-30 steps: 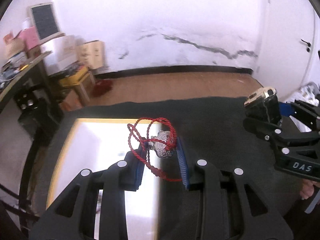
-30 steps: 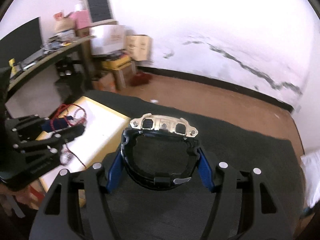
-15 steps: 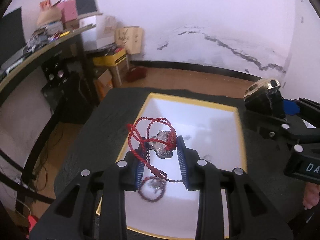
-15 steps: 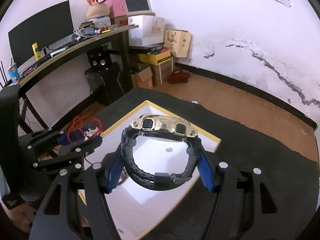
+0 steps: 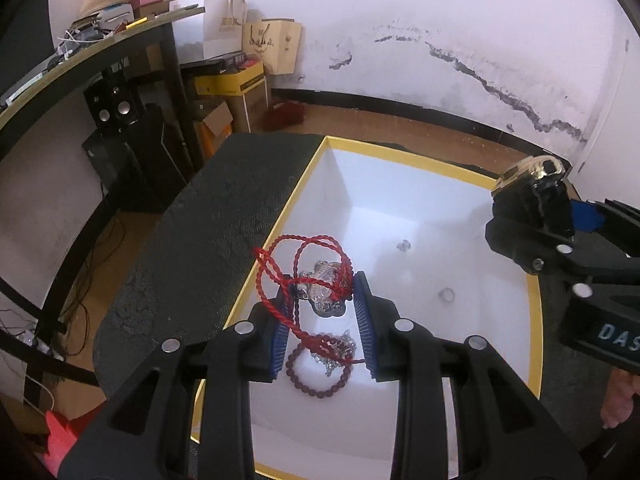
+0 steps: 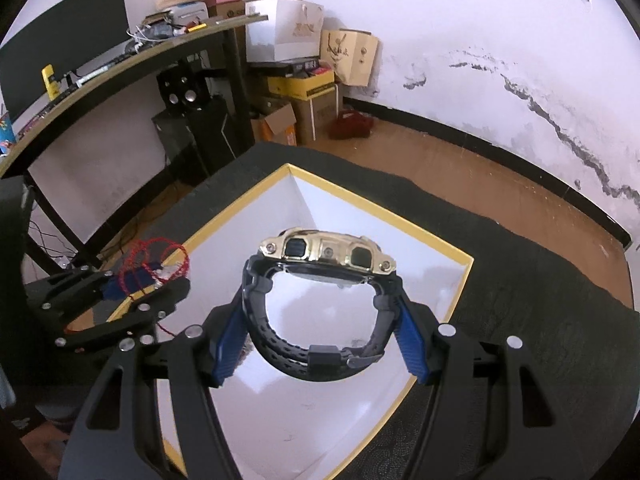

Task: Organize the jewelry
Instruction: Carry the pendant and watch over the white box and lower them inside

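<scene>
My left gripper (image 5: 322, 312) is shut on a red cord necklace (image 5: 304, 264) with a silver pendant (image 5: 320, 296), held above the near left part of a white box with a yellow rim (image 5: 308, 176). My right gripper (image 6: 320, 340) is shut on a black watch with a gold case (image 6: 326, 254), held above the same box (image 6: 466, 276). In the left wrist view the watch (image 5: 532, 196) hangs over the box's right edge. A dark red bead bracelet (image 5: 316, 376), a silver chain (image 5: 340, 350) and two small rings (image 5: 446, 295) lie on the box floor.
The box sits on a dark cloth-covered table (image 5: 208, 248). To the left are a black desk (image 5: 80, 68), speakers (image 5: 114, 108) and cardboard boxes (image 5: 240, 92). A wooden floor (image 6: 460, 184) and a cracked white wall lie beyond.
Both grippers have moved left, from over the dark cloth to above the white box, each still holding its item. The box interior and the jewelry in it have come into view.
</scene>
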Available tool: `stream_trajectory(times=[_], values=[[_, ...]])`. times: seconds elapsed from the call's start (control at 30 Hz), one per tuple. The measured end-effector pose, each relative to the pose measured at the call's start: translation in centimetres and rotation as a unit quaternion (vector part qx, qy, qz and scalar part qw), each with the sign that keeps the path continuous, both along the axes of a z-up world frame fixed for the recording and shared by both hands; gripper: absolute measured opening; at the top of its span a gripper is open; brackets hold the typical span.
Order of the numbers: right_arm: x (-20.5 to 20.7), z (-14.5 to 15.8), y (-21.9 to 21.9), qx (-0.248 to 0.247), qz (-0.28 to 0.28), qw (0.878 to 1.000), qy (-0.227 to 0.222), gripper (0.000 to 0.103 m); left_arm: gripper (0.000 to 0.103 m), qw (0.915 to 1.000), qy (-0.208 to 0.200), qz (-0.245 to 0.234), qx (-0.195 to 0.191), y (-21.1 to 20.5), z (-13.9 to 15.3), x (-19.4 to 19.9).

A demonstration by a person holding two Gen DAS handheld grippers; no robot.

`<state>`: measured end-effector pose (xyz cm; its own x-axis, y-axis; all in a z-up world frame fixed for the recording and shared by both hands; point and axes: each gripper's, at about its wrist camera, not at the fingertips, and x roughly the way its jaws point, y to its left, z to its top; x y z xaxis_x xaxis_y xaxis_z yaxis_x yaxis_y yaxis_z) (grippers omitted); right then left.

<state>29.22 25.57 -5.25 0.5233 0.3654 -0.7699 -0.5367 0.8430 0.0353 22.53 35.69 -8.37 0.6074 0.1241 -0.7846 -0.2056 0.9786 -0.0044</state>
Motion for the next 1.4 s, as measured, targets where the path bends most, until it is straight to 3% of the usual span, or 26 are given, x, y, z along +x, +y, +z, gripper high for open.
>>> stream_trajectory(times=[1.4], values=[[3.4, -6.5, 1.1, -0.05, 0.0, 0.998, 0.049, 0.064, 0.03, 0.9981, 0.057, -0.005, 0.023, -0.8, -3.9, 2.3]])
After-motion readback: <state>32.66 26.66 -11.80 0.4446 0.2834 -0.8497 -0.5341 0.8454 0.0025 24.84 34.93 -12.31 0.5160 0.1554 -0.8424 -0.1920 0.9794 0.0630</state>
